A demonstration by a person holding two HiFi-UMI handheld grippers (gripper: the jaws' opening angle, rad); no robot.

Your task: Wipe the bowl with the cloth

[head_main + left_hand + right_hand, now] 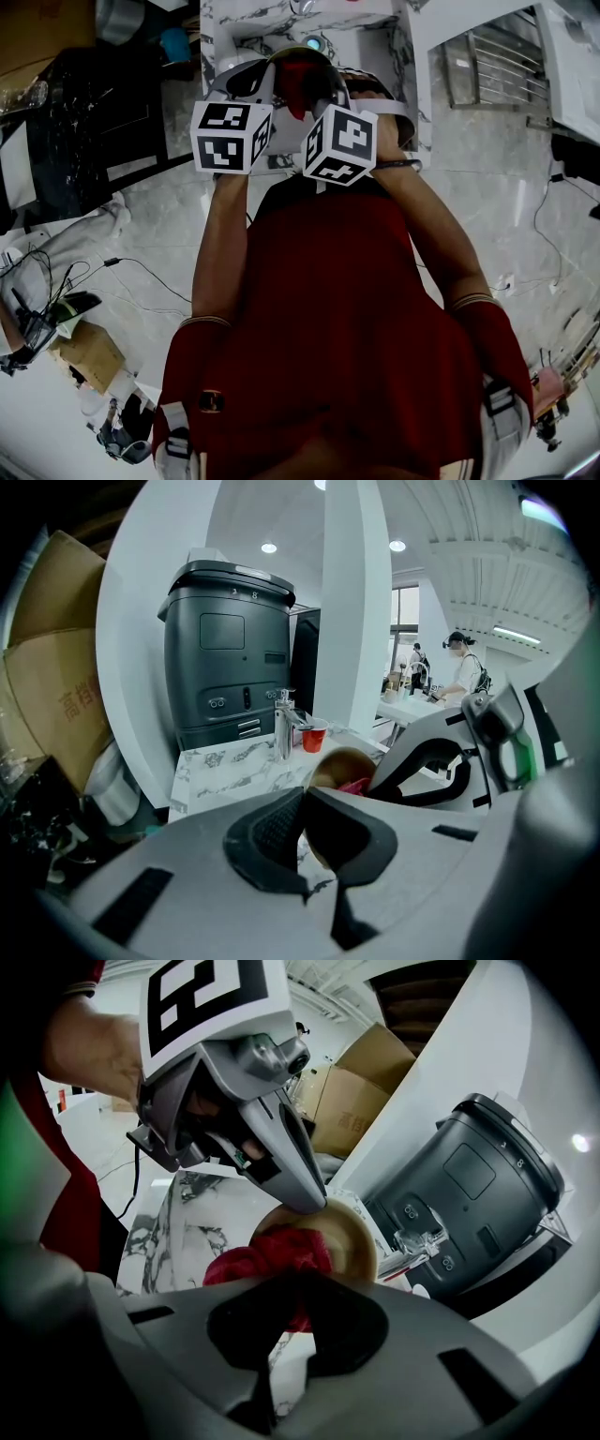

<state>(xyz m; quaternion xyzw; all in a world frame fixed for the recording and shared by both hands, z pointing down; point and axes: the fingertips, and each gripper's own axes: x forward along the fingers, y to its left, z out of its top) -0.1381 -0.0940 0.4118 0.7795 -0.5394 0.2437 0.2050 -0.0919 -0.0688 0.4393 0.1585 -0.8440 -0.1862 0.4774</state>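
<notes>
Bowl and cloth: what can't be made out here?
- Right gripper view: the right gripper hides the lower end of the cloth and the near rim of the bowl.
- Left gripper view: the left gripper blocks most of the bowl, nearly all the cloth.
- Head view: both grippers cover most of both.

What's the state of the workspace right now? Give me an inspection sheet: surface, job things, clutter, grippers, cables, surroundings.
Surface: white, grey-veined marble counter.
Job's things: tan bowl, tilted and held by its rim; red cloth bunched inside it.
Clutter: red cup beside a metal tap on the counter.
Grippers: left gripper shut on the bowl's rim; right gripper shut on the cloth, which lies against the bowl's inside.
Cables: loose cables on the floor to the person's left.
Surroundings: dark grey machine behind the counter, cardboard box beside it, people at a far table.
</notes>
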